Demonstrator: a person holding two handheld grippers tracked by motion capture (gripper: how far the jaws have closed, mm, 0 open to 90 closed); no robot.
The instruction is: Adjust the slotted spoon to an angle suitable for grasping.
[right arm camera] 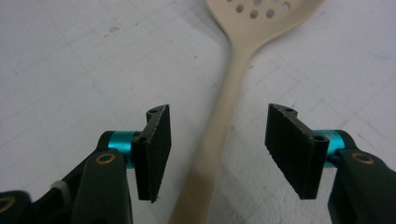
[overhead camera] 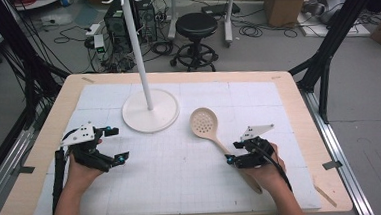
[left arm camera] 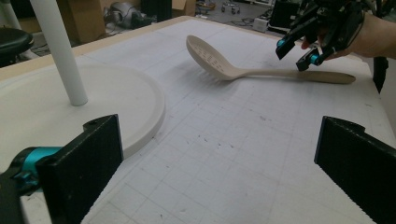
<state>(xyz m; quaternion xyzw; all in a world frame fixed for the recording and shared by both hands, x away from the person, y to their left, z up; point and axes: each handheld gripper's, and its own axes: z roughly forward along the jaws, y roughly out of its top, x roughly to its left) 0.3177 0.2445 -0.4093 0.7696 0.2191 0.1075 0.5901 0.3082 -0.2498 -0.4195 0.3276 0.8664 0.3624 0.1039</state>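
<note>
On the counter point(overhead camera: 299, 111), right of centre, lies the slotted spoon point(overhead camera: 205, 124) on the white grid mat point(overhead camera: 172, 173): bowl w/ holes toward the far side, handle running back toward the person's right hand. Right gripper point(overhead camera: 234, 152) sits over the handle w/ fingers point(right arm camera: 156, 149) spread wide, one each side of the handle, not touching it, nothing held. Left gripper point(overhead camera: 118, 144) is well apart from the spoon, at the mat's left, beside the round base of the white stand point(overhead camera: 150, 111); its fingers point(left arm camera: 88, 163) are also spread, empty. Stand pole rises upright from the base, approx mid-counter at the far side. Spoon is near the base but apart from it
</note>
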